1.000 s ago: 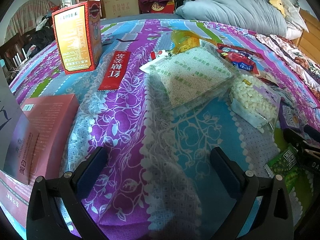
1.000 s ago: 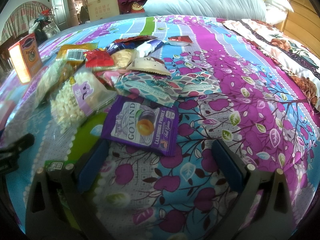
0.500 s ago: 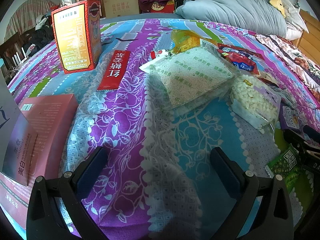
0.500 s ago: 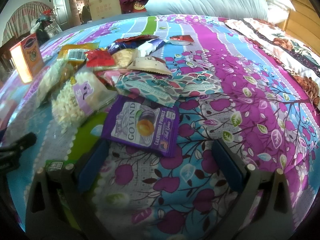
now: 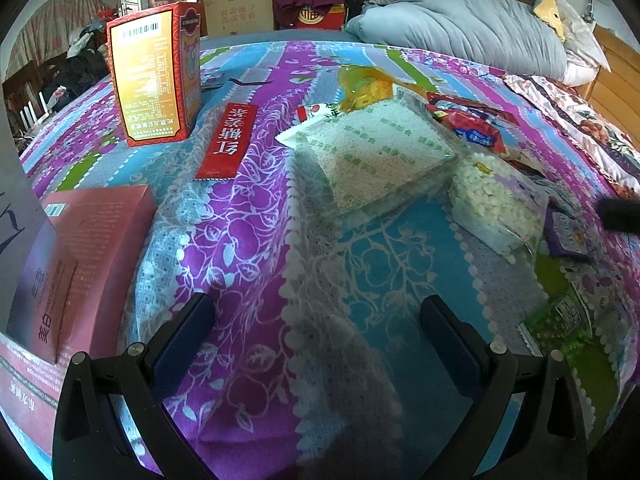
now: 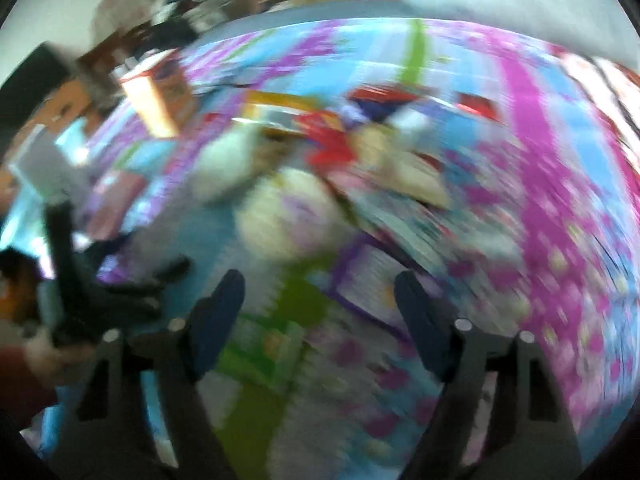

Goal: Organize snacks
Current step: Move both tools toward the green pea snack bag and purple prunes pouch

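Three boxes show in the left wrist view: one red box [image 5: 154,76] stands upright at the far left of the bedspread [image 5: 248,248], one pink box [image 5: 86,256] lies flat at the near left, and a grey box [image 5: 16,208] is cut off by the left edge. One red sachet [image 5: 227,142] lies flat between the red box and the snack pile. In the pile I count one clear bag of white grains [image 5: 376,156], one yellow bag [image 5: 366,86] behind it, one red-and-blue packet [image 5: 472,128] to its right, one bag of white pieces [image 5: 496,204] just nearer, one purple pouch [image 5: 568,236] half hidden at the right, and one green packet [image 5: 560,324] at the near right. One grey duvet [image 5: 472,28] lies heaped at the bed's far end.

The left gripper [image 5: 316,336] hangs over bare bedspread with its jaws wide apart and nothing between them.

The right wrist view is heavily blurred. The right gripper [image 6: 320,304] has its jaws closing, with nothing between them; the purple pouch [image 6: 372,276] and green packet [image 6: 272,344] lie smeared below it. The snacks beyond blur into one heap, too smeared to count. A dark blurred shape at that view's left looks like the other gripper, though its outline is unclear.
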### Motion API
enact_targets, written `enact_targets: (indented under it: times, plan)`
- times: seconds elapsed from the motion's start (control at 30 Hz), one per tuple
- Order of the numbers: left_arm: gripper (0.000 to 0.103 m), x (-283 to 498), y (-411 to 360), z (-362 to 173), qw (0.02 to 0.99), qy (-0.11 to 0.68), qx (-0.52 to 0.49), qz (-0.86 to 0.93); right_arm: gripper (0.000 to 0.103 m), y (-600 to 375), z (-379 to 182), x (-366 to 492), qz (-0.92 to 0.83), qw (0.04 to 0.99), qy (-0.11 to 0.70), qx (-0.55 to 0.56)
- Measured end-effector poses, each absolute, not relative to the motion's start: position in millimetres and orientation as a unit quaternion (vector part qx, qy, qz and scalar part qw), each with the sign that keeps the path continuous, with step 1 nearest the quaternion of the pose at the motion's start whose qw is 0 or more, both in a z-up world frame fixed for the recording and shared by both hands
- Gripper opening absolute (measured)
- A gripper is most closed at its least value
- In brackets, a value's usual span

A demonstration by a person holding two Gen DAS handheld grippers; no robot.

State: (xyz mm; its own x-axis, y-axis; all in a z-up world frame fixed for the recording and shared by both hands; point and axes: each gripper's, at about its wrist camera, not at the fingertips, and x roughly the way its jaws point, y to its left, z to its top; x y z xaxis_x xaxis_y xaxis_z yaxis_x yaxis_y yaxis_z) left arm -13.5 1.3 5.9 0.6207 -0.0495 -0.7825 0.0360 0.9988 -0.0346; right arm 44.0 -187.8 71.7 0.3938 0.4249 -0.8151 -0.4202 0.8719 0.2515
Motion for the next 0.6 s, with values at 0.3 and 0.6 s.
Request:
enact_targets:
  times: [0.3, 0.6]
  plan:
    - [0.103, -59.4, 4.5, 29.3, 0.884, 0.463, -0.03, -0.066, 0.078, -98.5, 53.6, 140.5, 0.283, 0.82, 0.497, -0.028]
    - [0.103, -101.2, 21.3, 32.9, 0.874, 0.476, -0.067, -0.078, 0.079, -51.0, 38.5, 97.9, 0.323, 0.791, 0.515, -0.064]
